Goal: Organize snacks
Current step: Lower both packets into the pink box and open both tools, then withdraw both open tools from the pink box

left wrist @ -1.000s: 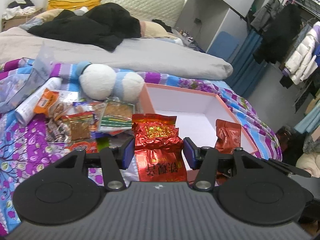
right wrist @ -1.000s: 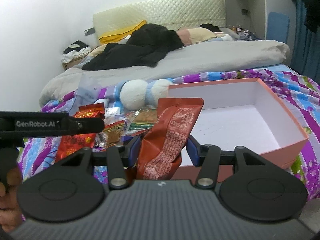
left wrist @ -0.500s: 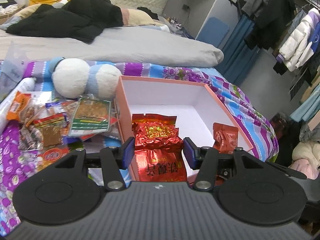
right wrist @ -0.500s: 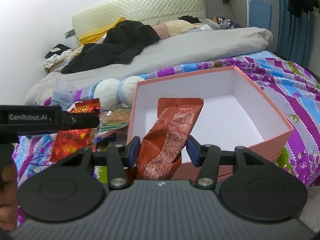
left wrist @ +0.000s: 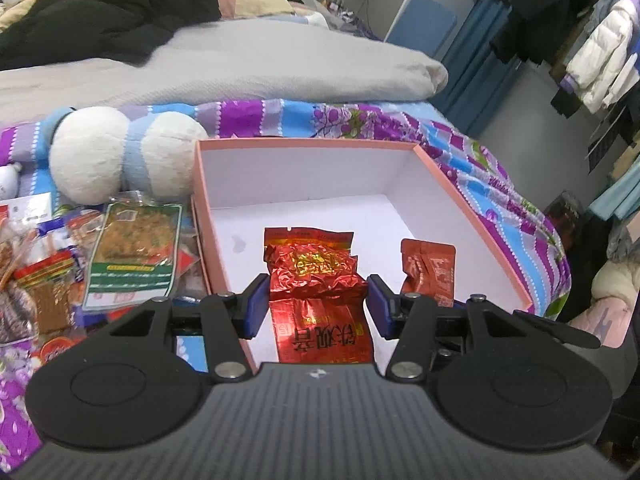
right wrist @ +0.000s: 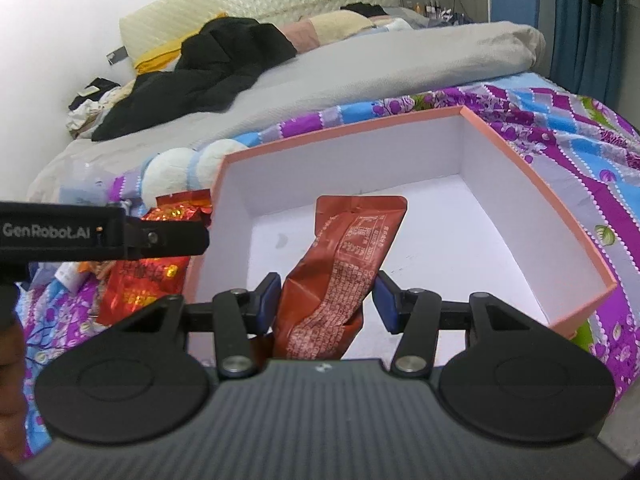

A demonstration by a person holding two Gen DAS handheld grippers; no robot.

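My left gripper [left wrist: 316, 300] is shut on a shiny red foil packet [left wrist: 316, 280] with gold print, held over the near part of the open pink box [left wrist: 304, 144] with its white inside. In the right wrist view my right gripper [right wrist: 326, 300] is shut on a brown-red snack packet [right wrist: 344, 264], which stands upright above the same pink box [right wrist: 532, 176]. That brown-red packet [left wrist: 430, 270] also shows at the right in the left wrist view. The left gripper's body [right wrist: 104, 234] and its red foil packet [right wrist: 148, 276] appear at the left of the right wrist view.
A heap of snack packets [left wrist: 132, 248] lies on the purple patterned bedspread [left wrist: 480, 168] left of the box. A white and blue plush toy [left wrist: 120, 152] sits behind them. A grey duvet [left wrist: 240, 64] and black clothes [left wrist: 100, 16] cover the bed beyond. Clothes hang at the right.
Both grippers have moved forward and down toward the pink box with their packets held; the box now fills the middle of both views. The snack heap has slid to the left.
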